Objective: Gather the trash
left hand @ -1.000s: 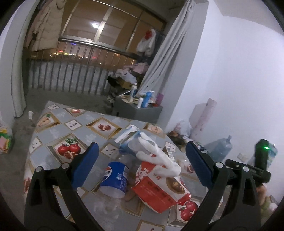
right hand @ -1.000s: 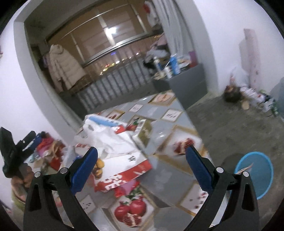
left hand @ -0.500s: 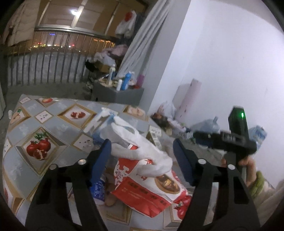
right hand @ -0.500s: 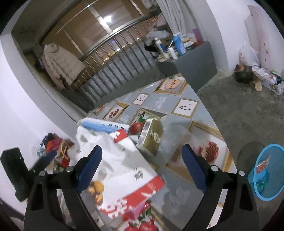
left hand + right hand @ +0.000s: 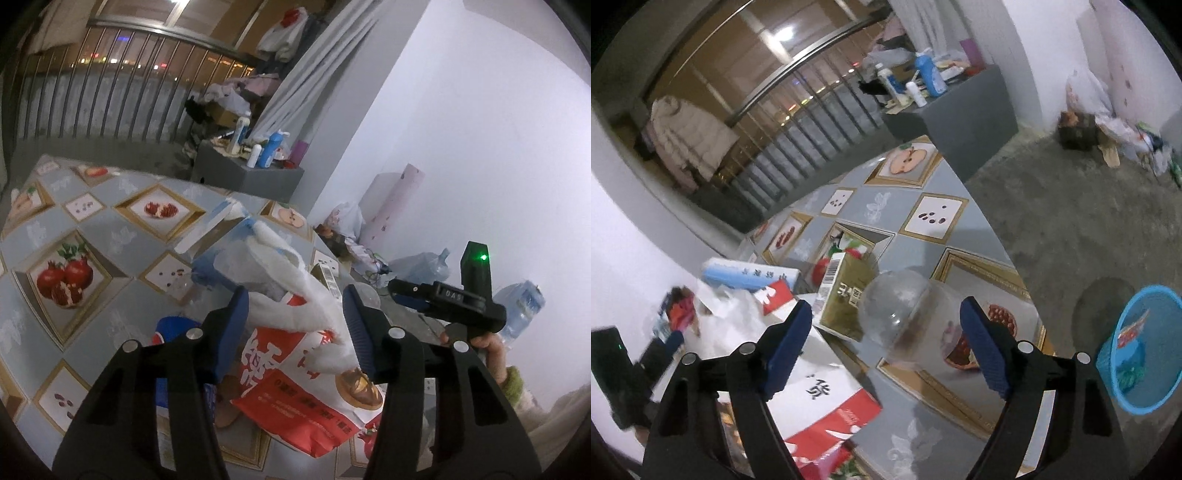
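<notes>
At lower centre, the left gripper (image 5: 295, 325) is closing around the soft white plastic bag handle (image 5: 295, 314), not yet pinching. It looks light, slippery; take the twisted loop.

The right gripper (image 5: 886, 343), closing but wide, frames the clear domed plastic cup (image 5: 901, 314) on the tabletop (image 5: 916, 206).

On the table (image 5: 886, 206), a clear domed cup (image 5: 905, 314) lies on its side at centre, touching a carton (image 5: 846, 295) at its 9 o'clock. A flat box (image 5: 746, 275) sits at the carton's 9 o'clock, behind a printed plastic bag (image 5: 820, 402) at 7 o'clock. On the floor, a basket (image 5: 1137, 402) stands at the cup's 3 o'clock, off the table. A cabinet (image 5: 960, 114) carrying bottles (image 5: 929, 75) stands at 12 o'clock, beyond the table.
</notes>
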